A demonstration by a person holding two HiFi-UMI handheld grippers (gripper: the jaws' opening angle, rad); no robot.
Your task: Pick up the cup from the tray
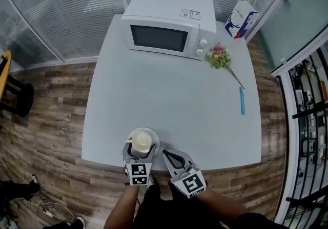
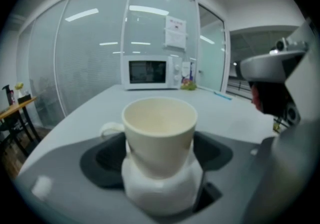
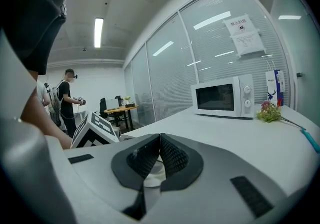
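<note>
A cream cup (image 1: 142, 142) (image 2: 160, 128) stands upright on a small round white tray (image 1: 152, 134) at the table's front edge. Its handle (image 2: 111, 129) points left in the left gripper view. My left gripper (image 1: 139, 150) (image 2: 159, 155) reaches around the cup with its jaws spread wide. A dark pad (image 2: 107, 160) lies on either side of the cup, and a gap shows between pads and cup. My right gripper (image 1: 174, 159) (image 3: 160, 140) hovers just right of the tray, its ribbed pads (image 3: 172, 157) pressed together with nothing held.
A white microwave (image 1: 166, 30) stands at the table's far side, with a paper bag (image 1: 240, 22) to its right. A flower sprig (image 1: 219, 58) and a blue pen (image 1: 242, 101) lie on the right. A person (image 3: 67, 97) stands far off by a desk.
</note>
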